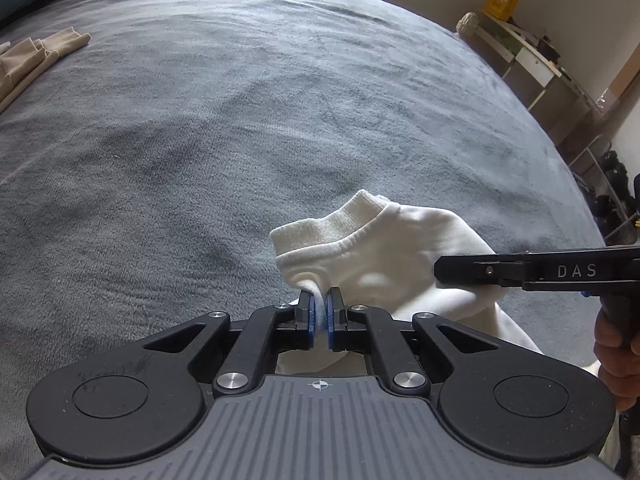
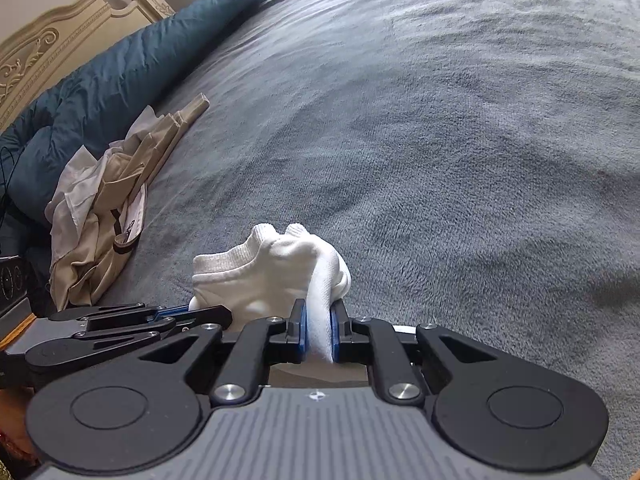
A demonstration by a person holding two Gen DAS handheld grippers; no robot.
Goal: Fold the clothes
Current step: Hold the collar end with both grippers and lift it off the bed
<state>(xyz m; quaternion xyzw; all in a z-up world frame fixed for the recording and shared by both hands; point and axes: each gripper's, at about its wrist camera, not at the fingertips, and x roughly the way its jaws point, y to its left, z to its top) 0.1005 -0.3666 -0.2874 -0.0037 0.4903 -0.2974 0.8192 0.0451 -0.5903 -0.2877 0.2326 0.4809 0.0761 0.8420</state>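
I see tan pants (image 2: 116,216) lying far left on the gray blanket (image 2: 440,140). My left gripper (image 1: 319,312) pinches one side of the white sock (image 1: 384,248), and my right gripper (image 2: 319,332) squeezes the other side, holding it above the blanket

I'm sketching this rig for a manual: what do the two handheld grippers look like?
Both match: the left gripper and right gripper have black linkage arms with silver pivot screws, blue-padded jaws, and a grey ribbed body bearing a small crosshair mark. Seen from the left wrist, the right gripper's side reads "DAS" in white letters.
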